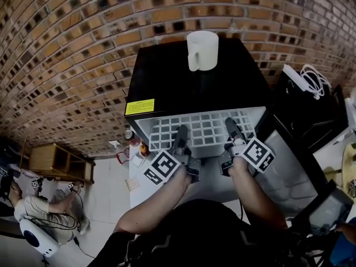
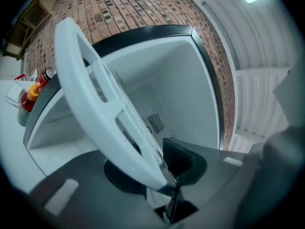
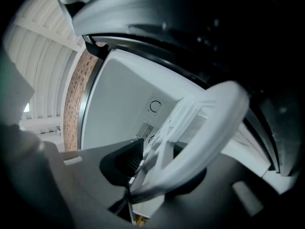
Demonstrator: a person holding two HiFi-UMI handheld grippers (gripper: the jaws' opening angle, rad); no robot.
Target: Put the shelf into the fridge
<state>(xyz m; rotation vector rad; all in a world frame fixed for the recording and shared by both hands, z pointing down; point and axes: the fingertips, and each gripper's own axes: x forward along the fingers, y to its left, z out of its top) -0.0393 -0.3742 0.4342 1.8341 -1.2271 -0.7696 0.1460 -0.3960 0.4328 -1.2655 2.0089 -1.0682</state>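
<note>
A white grid shelf lies level, its far part inside the open front of the black fridge. My left gripper is shut on the shelf's near edge at the left. My right gripper is shut on the same edge at the right. In the left gripper view the shelf's rim runs from between the jaws of the left gripper into the white fridge interior. The right gripper view shows the shelf clamped in the right gripper, with the back wall beyond.
A white mug stands on top of the fridge. Small bottles sit low at the left of the opening. A black stand with white cables is close on the right. A brick wall lies behind, a wooden rack and a person at left.
</note>
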